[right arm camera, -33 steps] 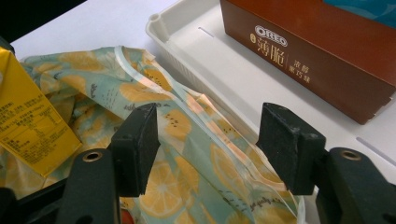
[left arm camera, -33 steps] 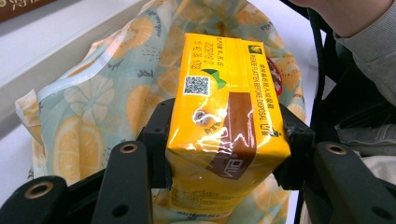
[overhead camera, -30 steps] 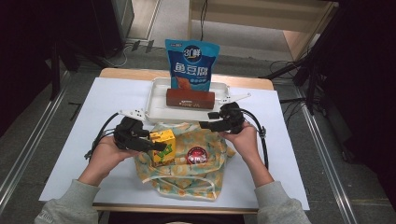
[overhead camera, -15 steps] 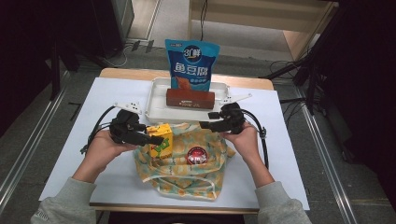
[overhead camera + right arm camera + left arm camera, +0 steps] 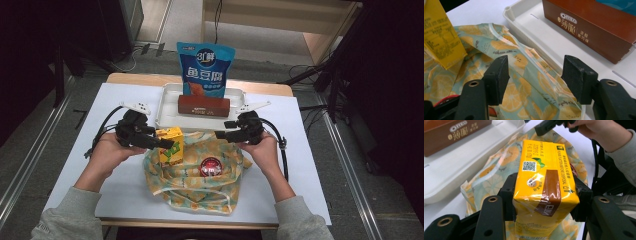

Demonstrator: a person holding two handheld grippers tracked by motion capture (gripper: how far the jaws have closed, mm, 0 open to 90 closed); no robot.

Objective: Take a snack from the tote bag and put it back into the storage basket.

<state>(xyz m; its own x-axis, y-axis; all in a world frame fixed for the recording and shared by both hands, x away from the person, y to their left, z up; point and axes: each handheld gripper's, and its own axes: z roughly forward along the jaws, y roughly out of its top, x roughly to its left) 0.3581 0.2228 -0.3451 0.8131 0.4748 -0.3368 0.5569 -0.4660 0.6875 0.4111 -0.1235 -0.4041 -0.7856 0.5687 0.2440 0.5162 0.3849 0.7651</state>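
On my tabletop, a white cover spans the work area. A white tray sits at the far middle. Inside it lies a brown Oreo box, long side facing me. Behind the box, a blue snack pouch stands upright at the tray's far edge. A red-lidded round can lies near my side. Grey floor surrounds the tabletop.

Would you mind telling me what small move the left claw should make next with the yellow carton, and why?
Probably carry it toward the white tray. The left claw grips the yellow carton above the lemon-print bag, and the tray already holds the brown box and the blue pouch.
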